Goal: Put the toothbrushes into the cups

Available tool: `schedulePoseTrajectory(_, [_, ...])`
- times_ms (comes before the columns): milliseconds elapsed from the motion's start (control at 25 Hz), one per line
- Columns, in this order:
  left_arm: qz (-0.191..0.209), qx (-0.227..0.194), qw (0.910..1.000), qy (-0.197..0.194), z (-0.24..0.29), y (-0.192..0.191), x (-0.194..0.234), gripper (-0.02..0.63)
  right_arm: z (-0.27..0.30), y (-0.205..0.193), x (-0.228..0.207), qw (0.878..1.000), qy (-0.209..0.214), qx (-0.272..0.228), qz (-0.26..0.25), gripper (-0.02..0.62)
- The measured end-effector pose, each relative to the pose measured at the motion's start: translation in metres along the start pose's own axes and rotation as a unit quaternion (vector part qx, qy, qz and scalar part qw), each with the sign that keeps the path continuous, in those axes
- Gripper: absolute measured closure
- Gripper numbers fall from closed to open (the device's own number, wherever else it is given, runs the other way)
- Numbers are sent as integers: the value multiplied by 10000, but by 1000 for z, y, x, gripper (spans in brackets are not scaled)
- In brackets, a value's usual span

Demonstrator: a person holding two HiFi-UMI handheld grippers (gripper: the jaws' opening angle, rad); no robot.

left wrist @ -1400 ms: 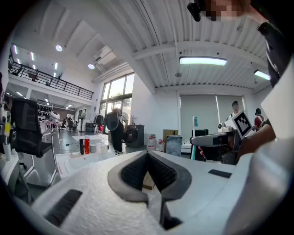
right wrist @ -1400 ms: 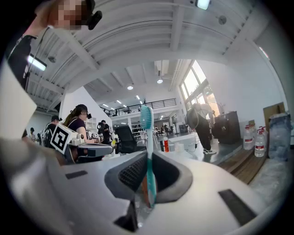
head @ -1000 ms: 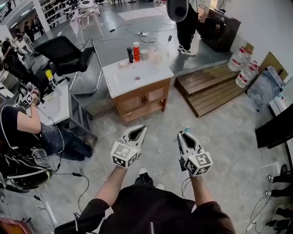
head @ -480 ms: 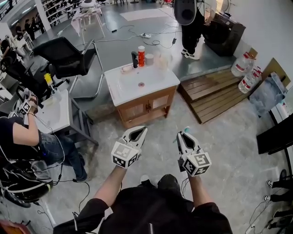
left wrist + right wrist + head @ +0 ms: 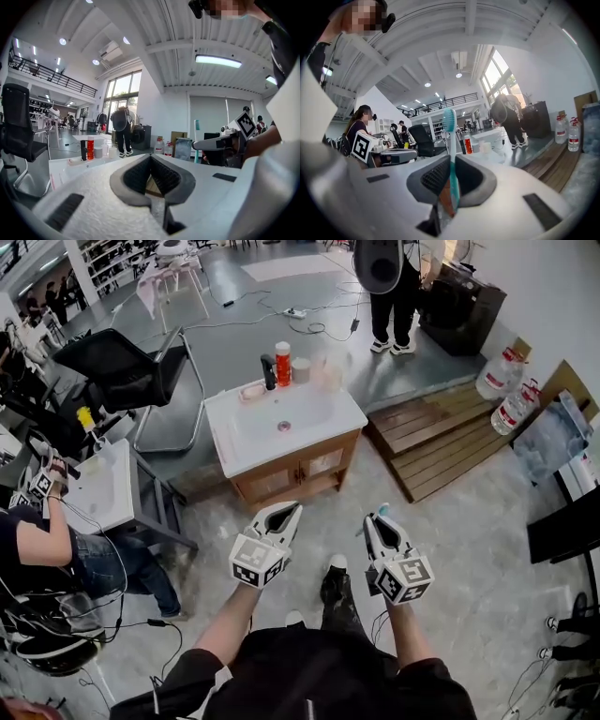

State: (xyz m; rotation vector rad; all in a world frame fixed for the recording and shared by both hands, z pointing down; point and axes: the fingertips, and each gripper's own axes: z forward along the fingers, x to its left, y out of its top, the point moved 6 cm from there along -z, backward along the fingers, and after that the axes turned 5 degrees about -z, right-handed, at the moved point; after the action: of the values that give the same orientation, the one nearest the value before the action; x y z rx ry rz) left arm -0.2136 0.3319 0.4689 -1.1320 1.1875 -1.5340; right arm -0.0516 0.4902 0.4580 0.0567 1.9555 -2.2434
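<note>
A teal toothbrush stands upright between the jaws of my right gripper, bristles up, and the gripper is shut on its handle. In the head view the right gripper and the toothbrush hover over the floor, short of the wooden washbasin cabinet. Two cups stand at the cabinet's back edge beside a red bottle. My left gripper is level with the right, its tips meeting and nothing held. The left gripper view shows its jaws together and the toothbrush to the right.
A black office chair stands left of the cabinet. A seated person works at a white basin table at far left. Wooden pallets and water bottles lie to the right. A person stands behind. Cables trail over the floor.
The person carrying the grippers has stepped forward, one foot now showing ahead. Both grippers keep their spacing, and the right one still holds the toothbrush. The cabinet has shifted slightly in view.
</note>
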Motion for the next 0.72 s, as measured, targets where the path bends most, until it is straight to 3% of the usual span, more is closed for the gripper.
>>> schedulePoseTrajectory(480, [-86, -125, 9978, 650, 144, 50, 72, 606, 135, 55, -131, 9973, 726, 50, -75, 561])
schedulePoseTrajectory(720, [-153, -141, 9943, 1048, 188, 61, 95, 606, 191, 70, -178, 9934, 1139, 104, -80, 560])
